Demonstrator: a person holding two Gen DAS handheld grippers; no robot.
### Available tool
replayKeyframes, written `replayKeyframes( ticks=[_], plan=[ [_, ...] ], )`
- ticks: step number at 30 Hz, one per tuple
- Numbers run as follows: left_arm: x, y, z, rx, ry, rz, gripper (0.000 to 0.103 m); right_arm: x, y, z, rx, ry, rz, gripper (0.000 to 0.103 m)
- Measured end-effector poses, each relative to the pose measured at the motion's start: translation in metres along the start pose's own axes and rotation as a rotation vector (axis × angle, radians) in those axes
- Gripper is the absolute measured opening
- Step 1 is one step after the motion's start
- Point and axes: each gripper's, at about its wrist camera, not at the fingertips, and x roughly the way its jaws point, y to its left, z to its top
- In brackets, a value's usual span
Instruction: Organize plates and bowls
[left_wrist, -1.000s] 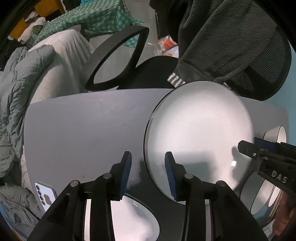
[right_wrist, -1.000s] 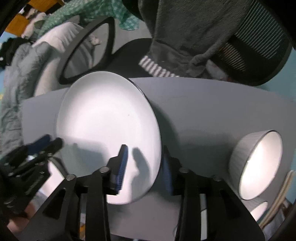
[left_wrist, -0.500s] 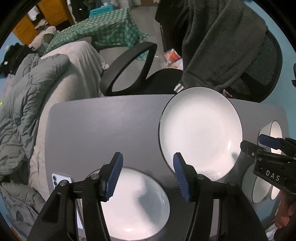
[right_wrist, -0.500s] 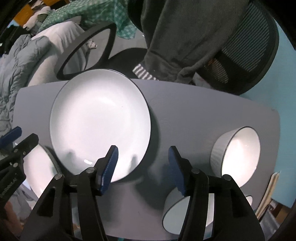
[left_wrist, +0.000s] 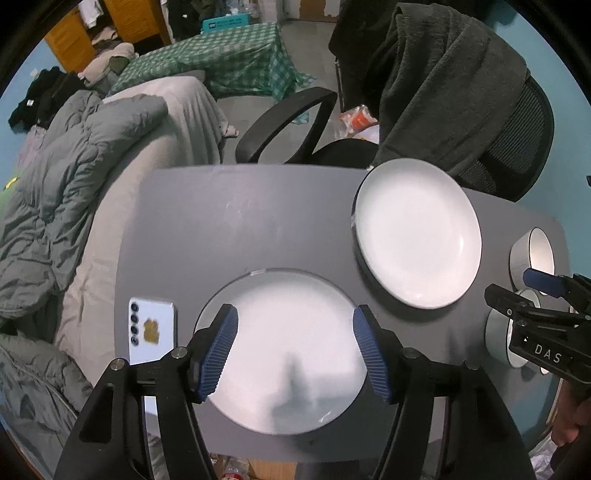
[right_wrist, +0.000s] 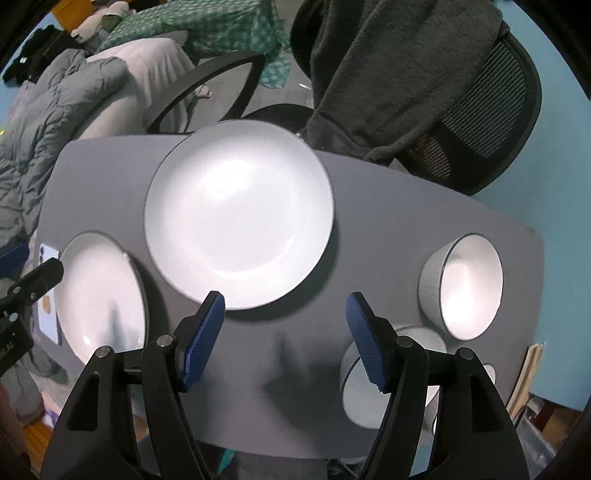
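Observation:
Two white plates lie flat on the grey table (left_wrist: 207, 229). The far plate (left_wrist: 417, 232) also shows in the right wrist view (right_wrist: 240, 214). The near plate (left_wrist: 284, 350) shows at the left of the right wrist view (right_wrist: 99, 295). Two grey bowls with white insides stand at the table's right: one further back (right_wrist: 465, 288), one nearer (right_wrist: 384, 365); the left wrist view shows them as well (left_wrist: 535, 254). My left gripper (left_wrist: 293, 350) is open and empty above the near plate. My right gripper (right_wrist: 284, 336) is open and empty above bare table between the far plate and the near bowl.
A white phone (left_wrist: 151, 328) lies at the table's left edge. A black office chair (left_wrist: 480, 110) draped with a dark blanket stands behind the table. A grey quilt and bedding (left_wrist: 74, 166) lie to the left.
Both grippers have opened wide and pulled back and up from the far plate, which now lies flat on the table. The near plate and both bowls have come into view.

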Motion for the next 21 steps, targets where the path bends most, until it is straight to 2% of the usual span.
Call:
replayKeyframes(
  ticks=[12, 21],
  plan=[
    [-0.006, 0.041, -0.044, -0.045, 0.027, 0.055, 0.067, -0.005, 0.028, -0.034, -0.044, 0.016, 0.003, 0.067],
    [-0.024, 0.065, -0.061, -0.109, 0.029, 0.058, 0.067, -0.016, 0.047, -0.049, -0.068, 0.011, 0.01, 0.068]
  ],
)
